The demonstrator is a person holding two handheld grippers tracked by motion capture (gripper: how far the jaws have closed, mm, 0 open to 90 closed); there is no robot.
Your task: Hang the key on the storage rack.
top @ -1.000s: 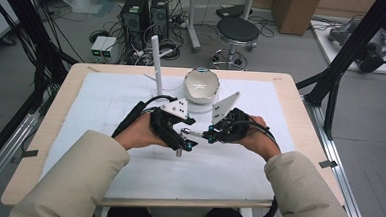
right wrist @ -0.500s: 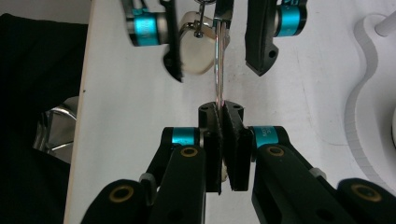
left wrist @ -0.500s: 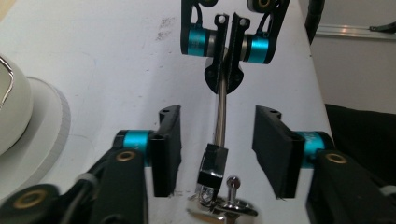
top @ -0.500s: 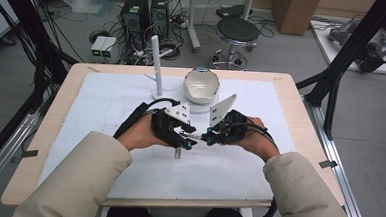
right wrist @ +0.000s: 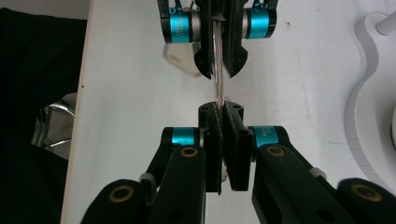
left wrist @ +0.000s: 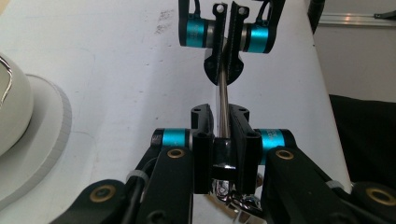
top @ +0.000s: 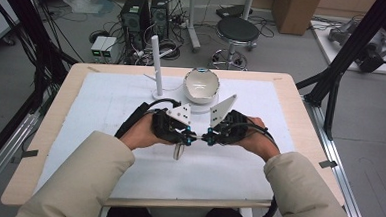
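Left gripper [top: 192, 137]: jaws have just been closing, now clamped on the metal utensil [top: 179, 150]. Right gripper [top: 207, 137] is clenched on the same utensil

High view: both grippers meet tip to tip at centre of the white mat [top: 106, 109]. The utensil's wider end hangs out at 7 o'clock from the left tips. White bowl [top: 201, 84] sits at 12 o'clock from the grippers, well apart; white post [top: 155, 61] at 11 o'clock

Left gripper view: left gripper [left wrist: 219, 112] pads press on the utensil's shaft [left wrist: 224, 102], which runs to 12 o'clock into the right gripper [left wrist: 227, 77], also pinched there. Bowl [left wrist: 9, 116] at 9 o'clock

Right gripper view: right gripper [right wrist: 219, 109] is shut on the near end of the utensil [right wrist: 218, 88]; the shaft bridges a short gap to the left gripper [right wrist: 218, 70] at 12 o'clock, closed around it

Status, my read: a hand-to-hand transfer at the double-grip point. Done: both ends secured, utensil off the mat. Left: one side lets go, the other carries it, probably toward the bowl; can't tell which way the pass goes
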